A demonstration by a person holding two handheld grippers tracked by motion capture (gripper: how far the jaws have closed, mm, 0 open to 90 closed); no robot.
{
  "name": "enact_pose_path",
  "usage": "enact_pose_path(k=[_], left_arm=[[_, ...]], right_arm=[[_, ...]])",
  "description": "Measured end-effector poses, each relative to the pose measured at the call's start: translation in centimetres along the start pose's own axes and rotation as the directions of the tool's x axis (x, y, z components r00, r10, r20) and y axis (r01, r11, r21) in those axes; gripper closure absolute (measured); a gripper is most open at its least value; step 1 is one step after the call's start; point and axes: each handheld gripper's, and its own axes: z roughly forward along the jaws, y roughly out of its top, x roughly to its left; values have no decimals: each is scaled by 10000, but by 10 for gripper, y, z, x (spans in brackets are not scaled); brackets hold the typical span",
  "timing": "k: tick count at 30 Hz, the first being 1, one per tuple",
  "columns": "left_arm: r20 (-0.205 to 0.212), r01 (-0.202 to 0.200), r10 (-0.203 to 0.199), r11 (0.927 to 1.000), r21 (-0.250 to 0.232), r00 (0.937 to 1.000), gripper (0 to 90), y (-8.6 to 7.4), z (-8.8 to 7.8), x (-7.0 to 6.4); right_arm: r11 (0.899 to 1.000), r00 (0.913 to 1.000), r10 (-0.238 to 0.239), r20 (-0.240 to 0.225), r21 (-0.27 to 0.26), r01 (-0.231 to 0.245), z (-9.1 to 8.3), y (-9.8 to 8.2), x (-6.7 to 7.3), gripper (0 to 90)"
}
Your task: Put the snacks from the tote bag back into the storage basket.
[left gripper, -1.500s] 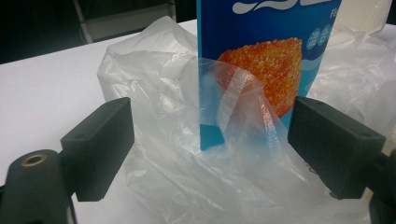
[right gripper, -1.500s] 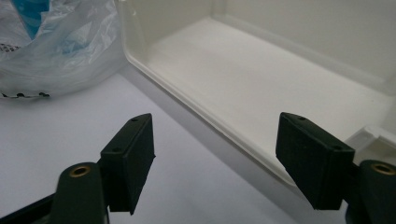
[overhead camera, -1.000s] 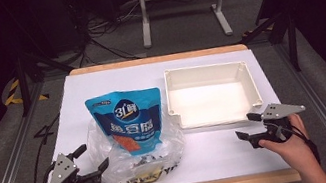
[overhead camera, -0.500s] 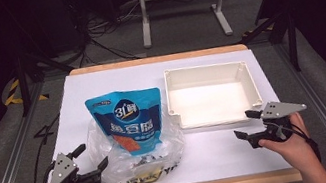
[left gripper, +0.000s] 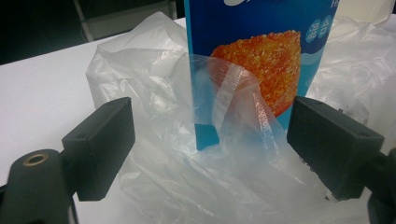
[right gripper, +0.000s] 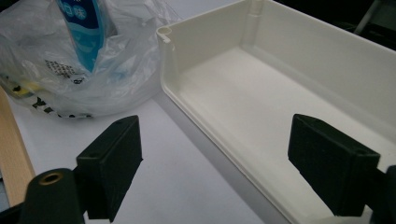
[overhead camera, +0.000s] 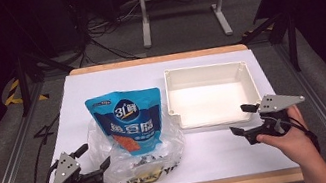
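The blue snack pouch (left gripper: pixel 261 60) stands partly inside the clear plastic bag (overhead camera: pixel 136 152), straight ahead of your left jaws and between them in line of sight, though nothing is touched yet. Your left gripper (overhead camera: pixel 90 166) is spread wide just short of the bag's folds. The white tray (overhead camera: pixel 210 96) looks empty; its near wall lies ahead of your right gripper (overhead camera: pixel 245 120), also wide and holding nothing. Judging from this, no step is done: pouch bagged, both on the desk (overhead camera: pixel 213 156).

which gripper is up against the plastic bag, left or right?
The left gripper: its open jaws flank the clear plastic bag holding the blue pouch. The right gripper, also open, sits by the white tray.
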Motion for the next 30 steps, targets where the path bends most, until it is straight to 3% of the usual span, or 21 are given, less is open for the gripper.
enact_pose_path(k=[6,11,14,23,30], left_arm=[[-2,-22,22,10000,-15,10000,159,1,0,-1],[12,-8,8,10000,-28,10000,159,1,-1,-1],[11,-1,1,10000,-14,10000,159,1,-1,-1],[78,-77,77,10000,7,9999,159,1,-1,-1],[110,-81,81,10000,23,9999,159,1,0,-1]], right_arm=[[9995,9997,-260,-6,-178,260,-1,12,3,182],[9989,9981,52,-614,-462,-81,1,18,4,182],[9984,9981,-21,-610,-560,-13,3,23,5,183],[9968,9946,-700,-763,-446,667,22,43,15,180],[9948,9910,-964,-932,-433,927,36,55,21,176]])
